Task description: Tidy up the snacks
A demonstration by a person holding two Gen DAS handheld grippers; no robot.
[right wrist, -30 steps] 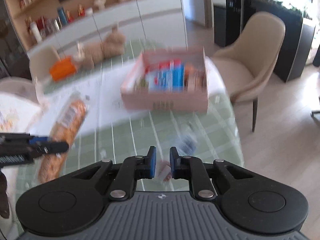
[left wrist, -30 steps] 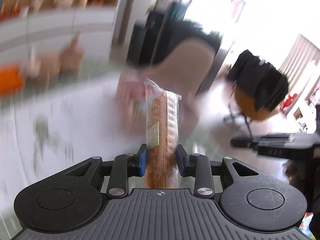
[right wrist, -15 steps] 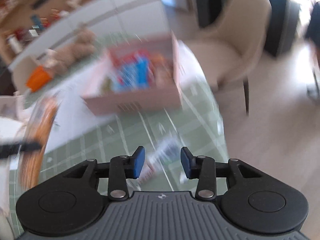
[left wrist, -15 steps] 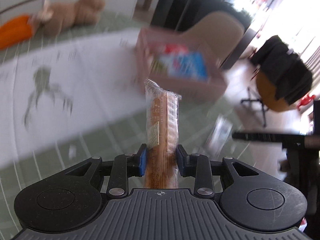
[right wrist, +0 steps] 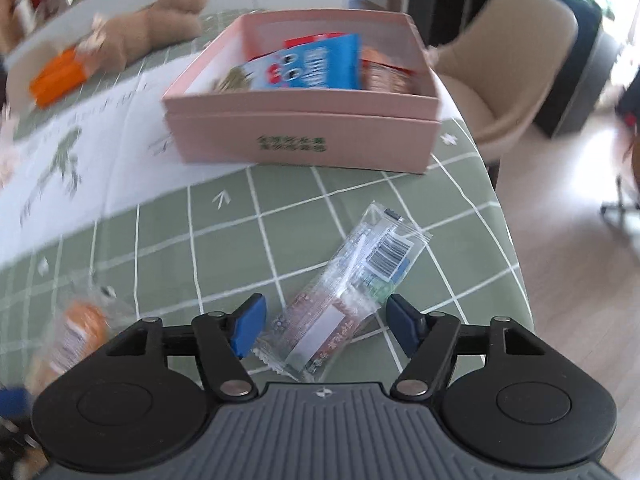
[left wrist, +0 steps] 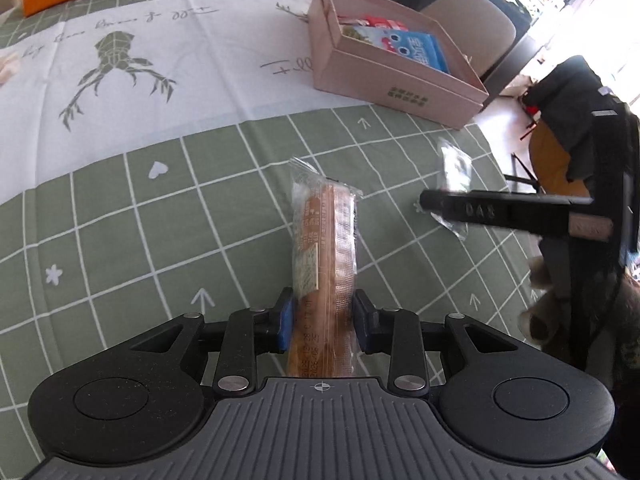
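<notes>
While left hand-held gripper point(left wrist: 323, 322) still clamps biscuit pack point(left wrist: 325, 264), right hand-held gripper point(right wrist: 323, 328) just spread around wrapped bar point(right wrist: 348, 292)

The table point(right wrist: 304, 216), under a green checked cloth, carries a pink box point(right wrist: 304, 136), a clear-wrapped snack point(right wrist: 348, 292), a plush toy point(right wrist: 160, 20) and an orange pouch point(right wrist: 56, 76).

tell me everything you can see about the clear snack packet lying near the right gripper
The clear snack packet is a long crinkly plastic sleeve with crimped ends, a barcode label near its far end and a dark patterned bar with a white label inside. It lies flat and diagonal on the green checked tablecloth, in front of the pink box. The right gripper straddles its near end; its jaws have just been opening, pads clear.
</notes>
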